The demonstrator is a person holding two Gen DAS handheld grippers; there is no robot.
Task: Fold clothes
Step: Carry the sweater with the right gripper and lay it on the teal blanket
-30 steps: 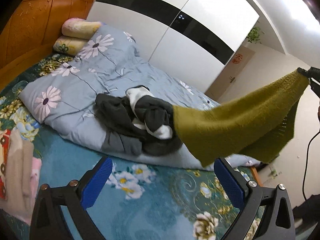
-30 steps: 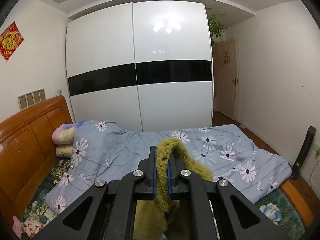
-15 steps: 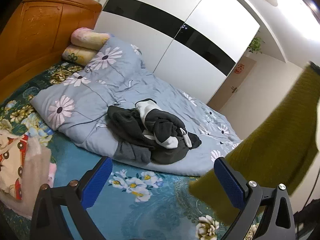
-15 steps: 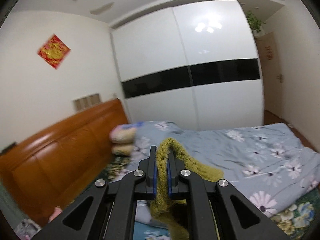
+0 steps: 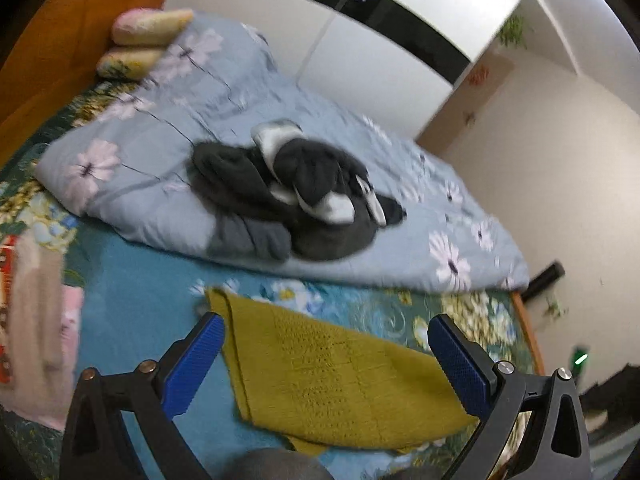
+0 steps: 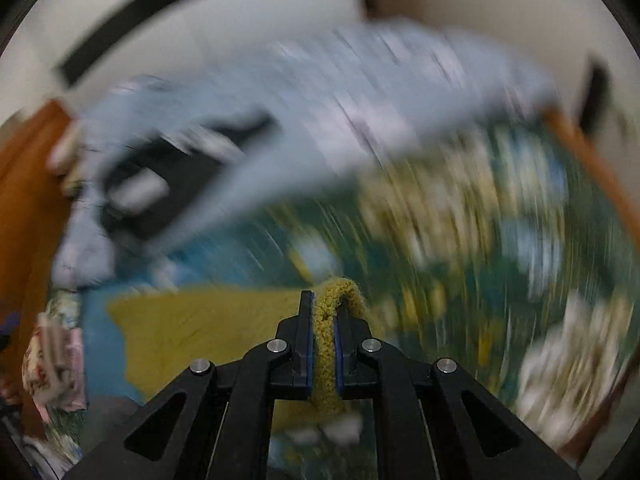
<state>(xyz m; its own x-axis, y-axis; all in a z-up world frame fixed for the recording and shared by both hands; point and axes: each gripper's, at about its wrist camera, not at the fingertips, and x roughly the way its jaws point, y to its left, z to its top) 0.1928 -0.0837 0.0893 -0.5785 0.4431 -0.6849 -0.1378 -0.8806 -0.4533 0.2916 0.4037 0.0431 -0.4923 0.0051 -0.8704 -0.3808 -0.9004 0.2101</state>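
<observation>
Left wrist view: the left gripper (image 5: 324, 364) has its blue pads wide apart, holding nothing. Between and below them the knit (image 5: 340, 380), an olive-yellow garment, lies spread on the floral sheet (image 5: 136, 304), one corner at about 11 o'clock from the gripper. Farther off at 12 o'clock a dark pile (image 5: 296, 196) of black, grey and white clothes sits on the blue quilt (image 5: 132, 184). Two pillows (image 5: 148, 32) lie at 10 o'clock against the headboard (image 5: 52, 40). A wardrobe (image 5: 380, 52) stands behind the bed.

Right wrist view: heavily blurred. The right gripper (image 6: 323, 344) is pinched onto a fold of the knit (image 6: 200, 328), whose edge loops up over the tips. The rest of the garment spreads out at 9 o'clock on the sheet (image 6: 480, 220). The quilt (image 6: 360, 100) smears across 12 o'clock, the pile (image 6: 160, 184) at 10 o'clock.
</observation>
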